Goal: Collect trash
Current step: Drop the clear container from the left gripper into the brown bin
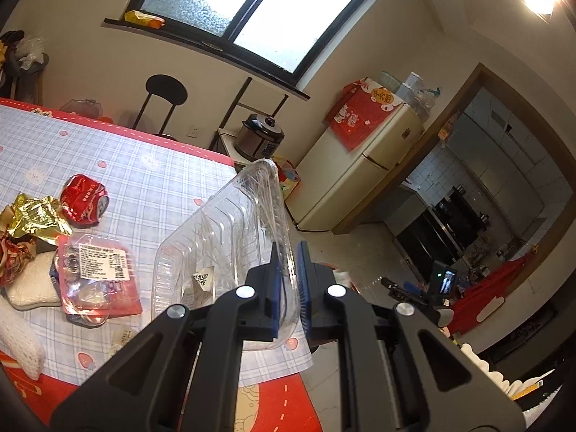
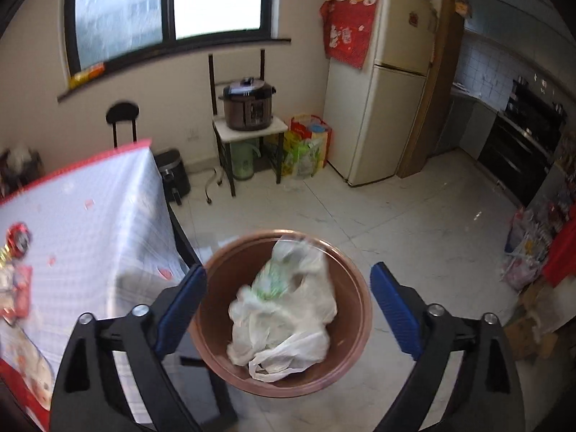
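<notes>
One clear tray [image 1: 230, 237] between left hand-held gripper [image 1: 288, 288] pads.

Your right tool [image 2: 288, 304] hangs spread wide above the round brown plastic bin [image 2: 354, 288]. A crumpled white plastic bag [image 2: 284, 320] lies inside it.

The left tongs [image 1: 288, 280] are showing matte black plastic arms, each cut through with a long triangular slot. Four round silver pivot bolts are gleaming along the linkage, two per side. Blue ribbed pads are lining the inner faces of both fingers [image 1: 275, 288]. The right tongs [image 2: 288, 309] are wearing the same kit: black slotted arms, silver bolts catching the light at the joints, and blue textured pads [image 2: 394, 313] running down each finger. No cables or markings are showing.
</notes>
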Demonstrator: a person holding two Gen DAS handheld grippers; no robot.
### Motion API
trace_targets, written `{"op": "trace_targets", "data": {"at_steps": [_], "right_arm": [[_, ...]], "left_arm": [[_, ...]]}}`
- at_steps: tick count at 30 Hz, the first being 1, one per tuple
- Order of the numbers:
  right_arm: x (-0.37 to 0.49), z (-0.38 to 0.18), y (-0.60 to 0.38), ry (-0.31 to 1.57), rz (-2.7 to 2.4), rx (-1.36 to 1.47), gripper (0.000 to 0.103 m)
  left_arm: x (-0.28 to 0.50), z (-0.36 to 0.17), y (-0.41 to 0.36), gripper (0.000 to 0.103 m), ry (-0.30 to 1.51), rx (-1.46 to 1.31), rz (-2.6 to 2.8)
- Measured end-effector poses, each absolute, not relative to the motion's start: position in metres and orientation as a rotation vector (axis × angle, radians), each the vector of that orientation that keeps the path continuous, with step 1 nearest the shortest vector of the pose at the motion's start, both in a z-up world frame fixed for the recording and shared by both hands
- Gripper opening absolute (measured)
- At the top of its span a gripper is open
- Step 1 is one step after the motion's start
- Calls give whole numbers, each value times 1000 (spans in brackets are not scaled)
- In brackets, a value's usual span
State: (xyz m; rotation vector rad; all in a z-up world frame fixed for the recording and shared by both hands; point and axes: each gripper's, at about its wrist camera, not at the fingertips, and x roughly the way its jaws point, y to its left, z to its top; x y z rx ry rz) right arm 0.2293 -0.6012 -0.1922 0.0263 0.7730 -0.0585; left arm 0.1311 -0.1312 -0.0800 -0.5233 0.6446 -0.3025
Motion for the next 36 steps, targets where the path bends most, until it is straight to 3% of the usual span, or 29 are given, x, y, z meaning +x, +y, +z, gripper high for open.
{"op": "trace_targets", "data": {"at_steps": [9, 20, 22, 23, 24, 26, 30, 36], "right_arm": [[180, -165, -633, 677, -30, 176, 98], [129, -170, -690, 703, -164, 250, 98], [120, -172, -700, 704, -193, 261, 98], [118, -173, -703, 704, -204, 267, 98], [116, -174, -707, 704, -215, 275, 98], [110, -174, -712, 699, -227, 286, 98], [103, -176, -716, 686, -239, 304, 98], [115, -175, -702, 687, -188, 306, 98]], "left_arm": [[185, -86, -209, 13, 727, -454, -487], [293, -117, -388, 13, 865, -436, -906], [308, -118, -414, 42, 846, -420, -920], [312, -118, -422, 74, 837, -403, -890], [316, -119, -426, 81, 828, -394, -863], [318, -118, -428, 81, 824, -380, -844], [309, -120, -400, 94, 815, -367, -767], [280, -118, -329, 94, 782, -321, -570]]}}
